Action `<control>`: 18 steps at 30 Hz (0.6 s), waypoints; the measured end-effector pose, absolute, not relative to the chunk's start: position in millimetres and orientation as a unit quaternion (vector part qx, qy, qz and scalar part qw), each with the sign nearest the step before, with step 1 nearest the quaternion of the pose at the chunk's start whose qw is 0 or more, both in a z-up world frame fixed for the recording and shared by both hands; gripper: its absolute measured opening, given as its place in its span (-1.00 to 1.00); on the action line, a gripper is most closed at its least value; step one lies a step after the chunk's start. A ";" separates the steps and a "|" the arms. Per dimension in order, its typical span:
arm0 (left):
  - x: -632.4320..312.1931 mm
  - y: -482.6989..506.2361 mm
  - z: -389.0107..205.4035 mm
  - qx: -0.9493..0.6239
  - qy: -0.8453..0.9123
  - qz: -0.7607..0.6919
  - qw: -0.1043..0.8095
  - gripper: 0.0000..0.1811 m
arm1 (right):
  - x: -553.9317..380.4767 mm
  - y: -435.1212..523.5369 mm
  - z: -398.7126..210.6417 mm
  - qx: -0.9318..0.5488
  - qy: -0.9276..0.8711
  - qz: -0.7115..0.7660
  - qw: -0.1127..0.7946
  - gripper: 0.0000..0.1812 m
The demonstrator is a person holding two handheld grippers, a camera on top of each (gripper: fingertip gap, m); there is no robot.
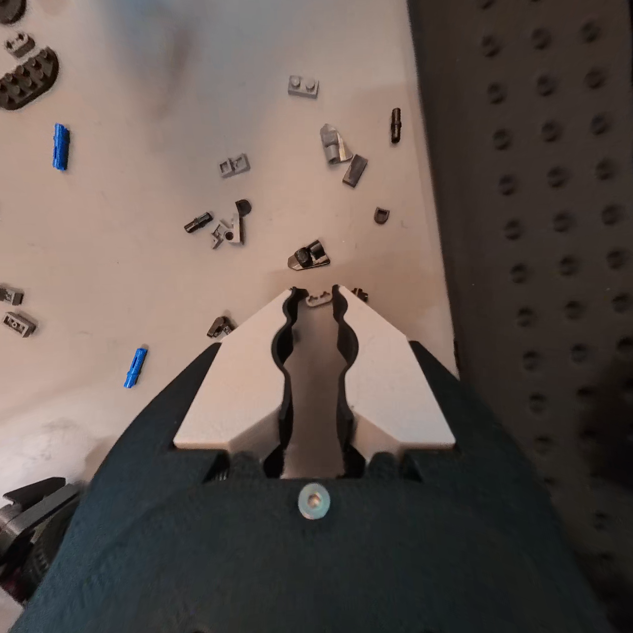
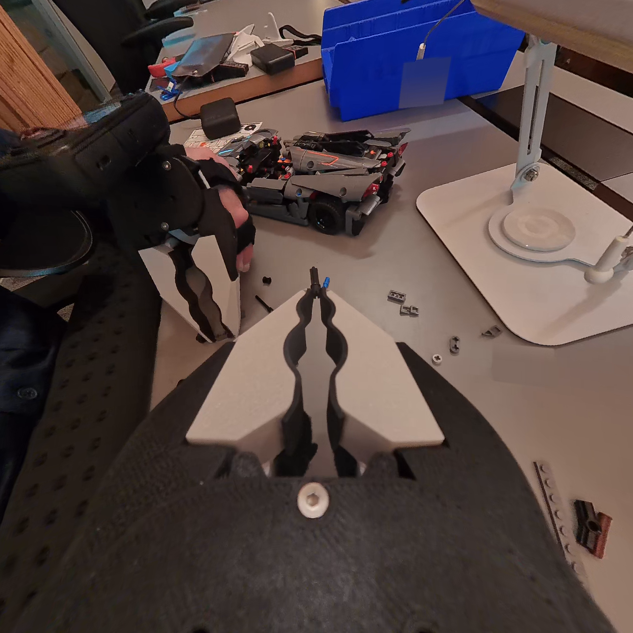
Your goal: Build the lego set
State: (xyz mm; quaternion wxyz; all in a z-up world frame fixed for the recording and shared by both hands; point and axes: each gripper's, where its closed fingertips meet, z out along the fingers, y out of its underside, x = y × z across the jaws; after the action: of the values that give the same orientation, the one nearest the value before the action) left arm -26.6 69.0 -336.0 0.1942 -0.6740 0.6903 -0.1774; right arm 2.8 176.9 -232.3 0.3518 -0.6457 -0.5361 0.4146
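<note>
Grey table (image 2: pixel 428 394), warm dim light, soft shadows. Black perforated mat (image 2: pixel 102 359) along table's left edge. White stand base (image 2: pixel 462 274) at right, pale upright arm (image 2: pixel 534 102) rising from it. Blue plastic bin (image 2: pixel 376 51) at table's far edge. Second desk (image 2: pixel 257 85) behind, cluttered. Dark office chair (image 2: pixel 120 34) beyond. Wood-panelled wall (image 2: pixel 27 85) far left.

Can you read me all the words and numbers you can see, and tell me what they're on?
Nothing here can be read clearly.
Sticker sheet behind the lego car: printed marks, too small to read.
Blue bin: its label is hidden by a blur patch.
Grey plate and the other loose pieces: no writing shows.
Black pin in the right gripper jaws: no writing.
</note>
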 end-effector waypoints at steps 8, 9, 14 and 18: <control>-26.3 72.5 -336.1 -0.671 0.692 -0.175 0.202 -0.85 | 2.7 175.5 -232.0 -0.643 -0.538 0.415 0.352 -0.98; -25.9 72.5 -335.6 -0.670 0.691 -0.177 0.203 -0.86 | 2.8 175.4 -232.0 -0.643 -0.539 0.415 0.352 -0.98; -28.7 76.6 -336.4 -0.668 0.694 -0.169 0.208 -1.00 | 3.0 175.6 -231.5 -0.643 -0.538 0.416 0.353 -0.98; -28.0 79.1 -336.3 -0.674 0.685 -0.176 0.213 -1.00 | 1.9 174.3 -233.1 -0.643 -0.540 0.414 0.351 -0.98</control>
State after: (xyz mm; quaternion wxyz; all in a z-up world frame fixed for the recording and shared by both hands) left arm -28.0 79.1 -336.3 0.2126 -0.6744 0.6848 -0.1760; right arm 1.9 174.3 -233.1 0.3507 -0.6429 -0.5403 0.4145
